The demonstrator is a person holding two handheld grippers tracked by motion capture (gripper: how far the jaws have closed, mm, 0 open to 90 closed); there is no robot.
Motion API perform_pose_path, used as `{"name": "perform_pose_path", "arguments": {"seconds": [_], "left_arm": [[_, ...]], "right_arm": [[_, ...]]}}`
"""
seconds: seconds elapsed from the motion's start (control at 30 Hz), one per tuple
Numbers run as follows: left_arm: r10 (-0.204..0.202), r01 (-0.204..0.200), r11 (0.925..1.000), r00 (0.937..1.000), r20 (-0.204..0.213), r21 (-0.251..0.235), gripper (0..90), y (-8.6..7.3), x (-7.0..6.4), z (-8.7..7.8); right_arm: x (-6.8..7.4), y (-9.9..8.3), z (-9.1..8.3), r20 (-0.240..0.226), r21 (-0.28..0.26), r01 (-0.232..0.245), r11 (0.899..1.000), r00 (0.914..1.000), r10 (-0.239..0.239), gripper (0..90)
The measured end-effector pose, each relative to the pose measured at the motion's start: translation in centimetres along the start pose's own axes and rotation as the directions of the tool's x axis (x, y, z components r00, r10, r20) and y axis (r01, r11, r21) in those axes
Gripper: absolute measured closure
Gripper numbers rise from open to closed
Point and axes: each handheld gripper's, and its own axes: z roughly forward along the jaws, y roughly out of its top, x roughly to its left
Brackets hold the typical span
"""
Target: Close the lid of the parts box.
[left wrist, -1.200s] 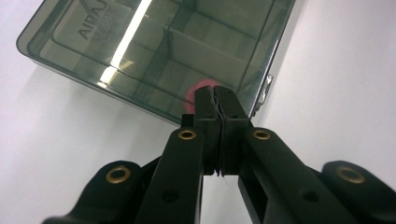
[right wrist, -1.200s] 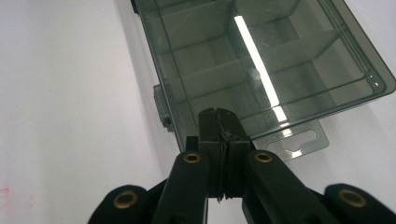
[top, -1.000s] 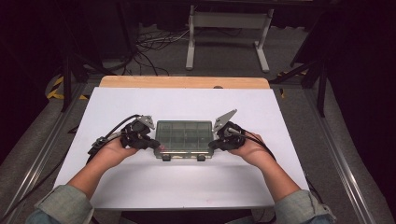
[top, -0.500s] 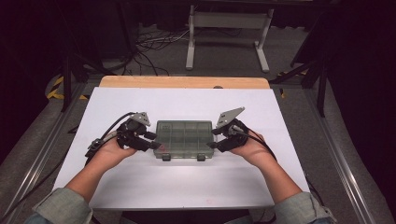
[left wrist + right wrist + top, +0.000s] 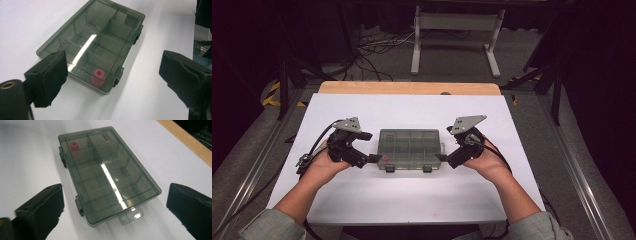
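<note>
A smoky transparent compartment box lies with its lid down in the middle of the white table. A small pink cylinder sits in the box's corner compartment, at the front left in the high view, also seen as the pink cylinder. My left gripper is open at the box's left end, fingertips close to its front corner. My right gripper is open at the box's right end, beside the hang tab. The box lies ahead between the left jaws, and the box between the right jaws. Neither holds anything.
Two latches sit on the box's front side. A wooden strip edges the table's far side. Beyond it stand a metal frame and cables on the floor. Bare white surface surrounds the box.
Both grippers have drawn slightly outward from the box's ends, the left one to the left and the right one to the right. The box stays in place.
</note>
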Motion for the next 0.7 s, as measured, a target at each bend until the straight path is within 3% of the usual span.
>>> {"name": "perform_pose_path", "arguments": {"seconds": [0.23,0.47,0.7], "left_arm": [[0.017,-0.019,0.9981,0.9993,-0.033,-0.059,3.0,-0.5,-0.9,-0.9],[0.000,-0.008,0.9902,0.9980,-0.063,-0.139,2.4,-1.9,-1.5,-1.8],[-0.006,-0.015,0.9764,0.9953,-0.096,-0.215,2.4,-3.8,-1.6,-2.8]], "right_arm": [[0.2,-0.2,-1.2,0.012,-0.048,-0.004,0.999,0.9999,0.004,0.2],[0.5,-1.3,-2.6,0.049,-0.133,-0.002,0.991,0.9988,0.009,0.2],[0.9,-3.3,-4.1,0.090,-0.243,-0.018,0.970,0.9951,0.041,0.3]]}}
